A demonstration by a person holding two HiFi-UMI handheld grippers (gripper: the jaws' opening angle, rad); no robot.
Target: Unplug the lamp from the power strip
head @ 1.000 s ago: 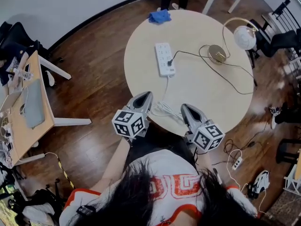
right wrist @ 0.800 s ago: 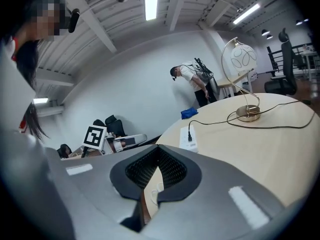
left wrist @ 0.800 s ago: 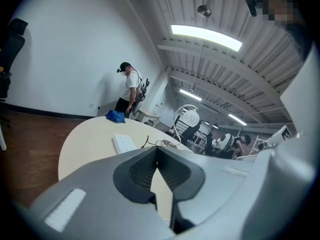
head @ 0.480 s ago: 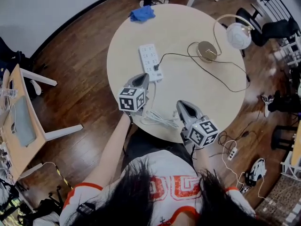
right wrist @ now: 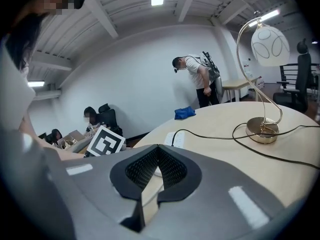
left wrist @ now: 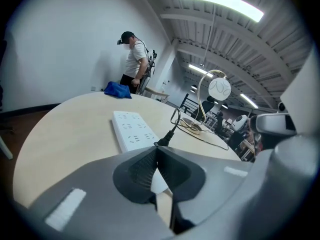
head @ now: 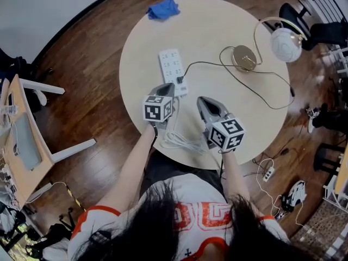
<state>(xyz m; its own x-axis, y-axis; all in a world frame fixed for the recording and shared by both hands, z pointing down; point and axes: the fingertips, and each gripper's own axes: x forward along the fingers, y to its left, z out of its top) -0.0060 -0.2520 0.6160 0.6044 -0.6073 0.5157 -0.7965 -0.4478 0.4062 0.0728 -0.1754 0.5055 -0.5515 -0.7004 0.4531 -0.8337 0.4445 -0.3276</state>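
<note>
A white power strip (head: 172, 68) lies on the round table (head: 217, 15), with the lamp's black plug (head: 179, 80) in its near end. The black cord runs to the lamp's brass base (head: 244, 57); its white globe shade (head: 285, 43) hangs over the table's right edge. My left gripper (head: 166, 87) is shut and empty, its tip just short of the plug (left wrist: 165, 140) and the strip (left wrist: 131, 129). My right gripper (head: 202, 100) is also shut and empty, to the right of the strip (right wrist: 175, 139), which it faces along with the lamp base (right wrist: 262, 129).
The strip's own white cable (head: 179, 140) lies coiled at the table's near edge. A blue cloth (head: 164, 8) sits at the far edge, where a person (left wrist: 134, 64) stands. A desk (head: 24, 140) is at left, chairs and another power strip (head: 266, 173) at right.
Both grippers have moved forward from the near table edge over the table, the left one first, and now sit close to the power strip's near end. Both stayed shut.
</note>
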